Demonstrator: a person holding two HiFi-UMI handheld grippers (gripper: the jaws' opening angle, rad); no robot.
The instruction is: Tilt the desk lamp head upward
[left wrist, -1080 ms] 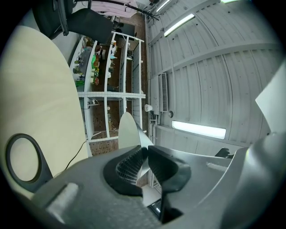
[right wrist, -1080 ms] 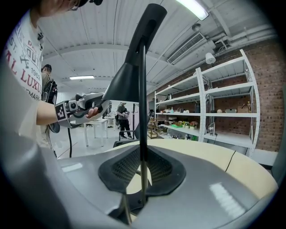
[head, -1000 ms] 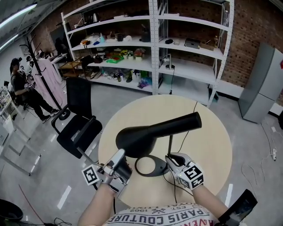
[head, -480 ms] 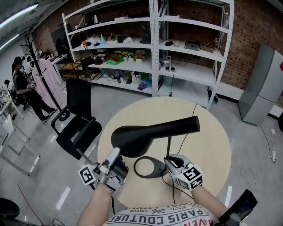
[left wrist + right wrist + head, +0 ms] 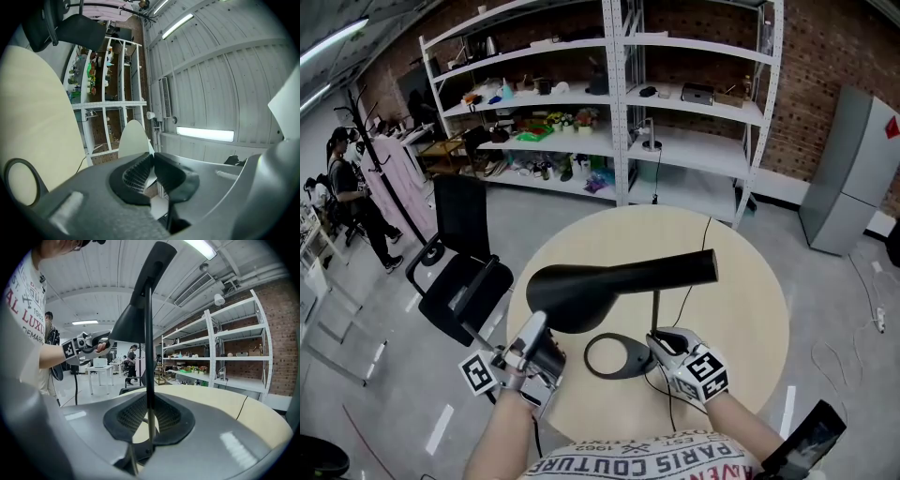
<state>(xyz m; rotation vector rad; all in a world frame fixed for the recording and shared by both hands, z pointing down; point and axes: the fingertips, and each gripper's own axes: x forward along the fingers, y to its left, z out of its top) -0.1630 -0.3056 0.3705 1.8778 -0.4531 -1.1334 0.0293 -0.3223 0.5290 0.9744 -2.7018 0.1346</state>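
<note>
At left, left gripper point(image 5: 538, 322) jaws just closing tighter, pinched on the wide rim of the black lamp head point(image 5: 619, 279), aloft over the round table point(image 5: 745, 305). At right, right gripper point(image 5: 660, 336) jaws clamped on the thin upright stem point(image 5: 657, 307) above the ring base point(image 5: 616, 357).

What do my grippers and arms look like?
Both the left gripper and right gripper are grey with black ribbed pads on the tongs, each carrying a white cube with black square markers. A black cable hangs off the left one. Arms are bare below a white printed T-shirt. The left tongs have just been closing, the lamp head between them.
</note>
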